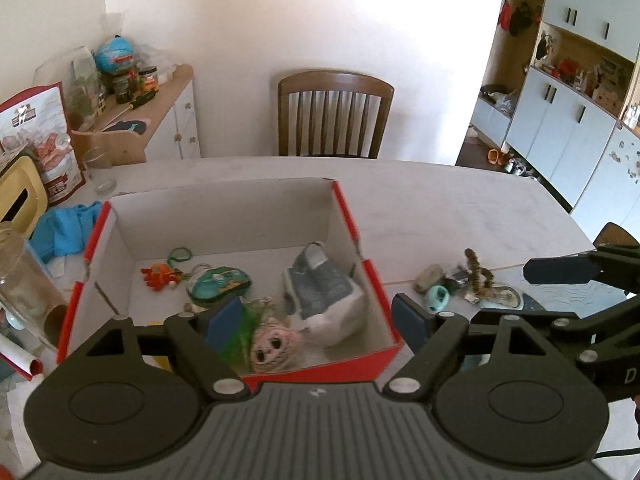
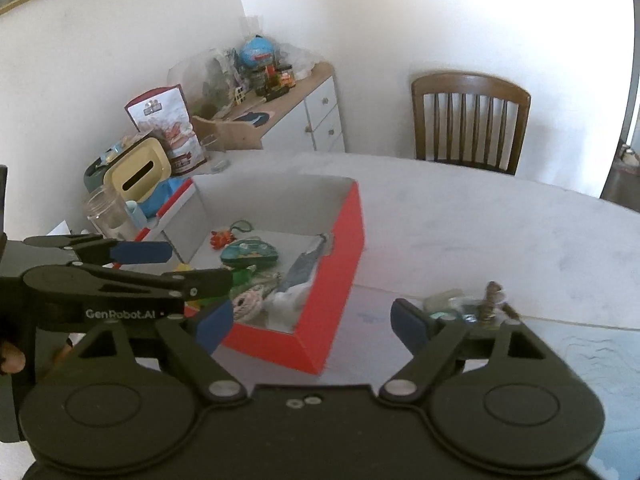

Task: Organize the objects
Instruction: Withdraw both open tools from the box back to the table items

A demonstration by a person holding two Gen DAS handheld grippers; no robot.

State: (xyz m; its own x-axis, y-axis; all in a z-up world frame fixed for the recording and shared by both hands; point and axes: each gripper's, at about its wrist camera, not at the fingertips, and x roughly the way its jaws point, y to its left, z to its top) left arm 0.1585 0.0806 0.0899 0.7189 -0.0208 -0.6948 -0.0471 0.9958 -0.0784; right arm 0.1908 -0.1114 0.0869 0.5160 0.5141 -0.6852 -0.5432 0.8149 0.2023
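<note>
A red box (image 1: 376, 280) with white inside walls stands on the table; it also shows in the right wrist view (image 2: 340, 280). In it lie an orange toy (image 1: 158, 275), a teal pouch (image 1: 220, 284), a grey-and-white shoe (image 1: 324, 292) and a pink doll face (image 1: 272, 346). A small pile of loose things (image 1: 460, 280), with a teal piece and a brown twisted figure, lies right of the box and shows in the right wrist view (image 2: 472, 304). My left gripper (image 1: 316, 320) is open and empty over the box's near end. My right gripper (image 2: 312, 320) is open and empty, between box and pile.
A wooden chair (image 1: 334, 116) stands behind the table (image 1: 440, 208). At the left are a glass jar (image 1: 20, 280), blue cloth (image 1: 64, 228), a drinking glass (image 1: 100, 172), a red bag (image 1: 40, 140) and a cluttered sideboard (image 1: 160, 112). Cabinets (image 1: 568, 128) line the right.
</note>
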